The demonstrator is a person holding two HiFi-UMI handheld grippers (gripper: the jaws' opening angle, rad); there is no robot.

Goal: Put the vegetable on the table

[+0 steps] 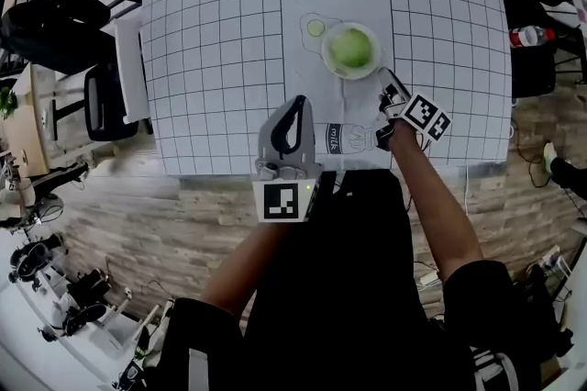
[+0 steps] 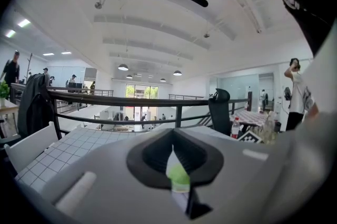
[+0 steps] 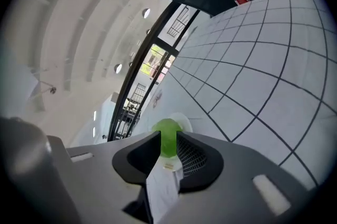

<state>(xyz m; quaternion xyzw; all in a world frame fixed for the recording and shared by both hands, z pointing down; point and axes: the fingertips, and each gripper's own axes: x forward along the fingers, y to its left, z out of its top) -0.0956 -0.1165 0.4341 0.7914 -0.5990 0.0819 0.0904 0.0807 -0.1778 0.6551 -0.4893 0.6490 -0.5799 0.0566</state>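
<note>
Head view: the vegetable sits on a white plate at mid-table, right of centre. The right gripper hovers just beside the plate's near-right rim, and the left gripper hangs over the near edge of the table. Left gripper view: the jaws meet at the tips, clenched on nothing; park this gripper where it is. Right gripper view: the jaws stand a narrow gap apart, empty, lined up on the vegetable beyond them. Widen that gap before you advance, since the vegetable looks far broader than it. Close around the vegetable's middle, lift it clear of the rim, and confirm the grip before travelling. Bare cloth lies open to the left and to the far right of the plate; set down well inside the near edge.
</note>
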